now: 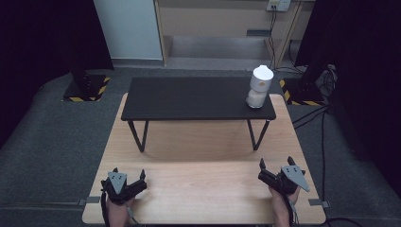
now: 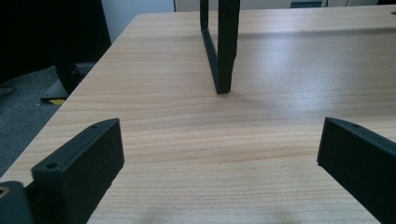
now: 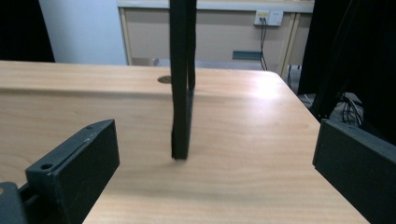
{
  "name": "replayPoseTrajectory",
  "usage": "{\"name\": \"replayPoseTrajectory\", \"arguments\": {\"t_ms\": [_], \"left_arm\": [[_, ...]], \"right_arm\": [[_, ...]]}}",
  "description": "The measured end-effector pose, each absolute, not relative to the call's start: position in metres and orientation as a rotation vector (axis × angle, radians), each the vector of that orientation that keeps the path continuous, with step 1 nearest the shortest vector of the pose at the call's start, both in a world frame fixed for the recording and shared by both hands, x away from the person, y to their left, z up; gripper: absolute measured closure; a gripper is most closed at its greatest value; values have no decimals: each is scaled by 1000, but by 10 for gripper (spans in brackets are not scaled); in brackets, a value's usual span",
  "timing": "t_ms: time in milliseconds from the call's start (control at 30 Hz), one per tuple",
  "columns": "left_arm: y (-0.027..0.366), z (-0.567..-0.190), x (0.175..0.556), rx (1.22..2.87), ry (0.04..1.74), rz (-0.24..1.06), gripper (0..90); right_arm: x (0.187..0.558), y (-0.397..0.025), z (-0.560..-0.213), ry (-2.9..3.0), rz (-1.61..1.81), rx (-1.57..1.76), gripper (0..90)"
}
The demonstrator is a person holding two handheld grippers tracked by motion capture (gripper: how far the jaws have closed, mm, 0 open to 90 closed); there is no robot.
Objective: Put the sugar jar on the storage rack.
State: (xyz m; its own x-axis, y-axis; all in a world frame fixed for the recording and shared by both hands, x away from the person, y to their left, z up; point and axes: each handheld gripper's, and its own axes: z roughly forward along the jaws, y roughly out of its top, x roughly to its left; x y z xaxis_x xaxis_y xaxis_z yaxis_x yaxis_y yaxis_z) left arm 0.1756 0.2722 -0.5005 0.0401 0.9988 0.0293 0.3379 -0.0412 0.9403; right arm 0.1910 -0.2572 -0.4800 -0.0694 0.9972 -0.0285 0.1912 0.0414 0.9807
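White plastic jar (image 1: 260, 86) stands on black low shelf (image 1: 189, 98); right claw (image 1: 274, 171) and left claw (image 1: 127, 181) both spread, empty. Right should approach level, grip mid-body.

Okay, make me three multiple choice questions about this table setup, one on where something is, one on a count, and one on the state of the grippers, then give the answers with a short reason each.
1. Where does the white container stand?
A. On the right end of the black shelf
B. On the wooden table between the grippers
C. On the floor

2. How many things stand on the black shelf?
A. None
B. One
C. Three

3. How are the left gripper and the right gripper?
A. Both shut on the container
B. Left open, right shut
C. Both open, holding nothing

Answers:
1. A, the high view shows it near the shelf's right front corner.
2. B, the white container is the lone item there.
3. C, in each gripper view the jaws stand wide apart with bare wood between them.
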Motion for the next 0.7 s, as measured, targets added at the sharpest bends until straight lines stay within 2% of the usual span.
{"name": "replayPoseTrajectory", "arguments": {"t_ms": [700], "left_arm": [[270,-500,177,1522,1415,1035,0]], "right_arm": [[183,-269,-498,1440,1085,1293,5]]}}
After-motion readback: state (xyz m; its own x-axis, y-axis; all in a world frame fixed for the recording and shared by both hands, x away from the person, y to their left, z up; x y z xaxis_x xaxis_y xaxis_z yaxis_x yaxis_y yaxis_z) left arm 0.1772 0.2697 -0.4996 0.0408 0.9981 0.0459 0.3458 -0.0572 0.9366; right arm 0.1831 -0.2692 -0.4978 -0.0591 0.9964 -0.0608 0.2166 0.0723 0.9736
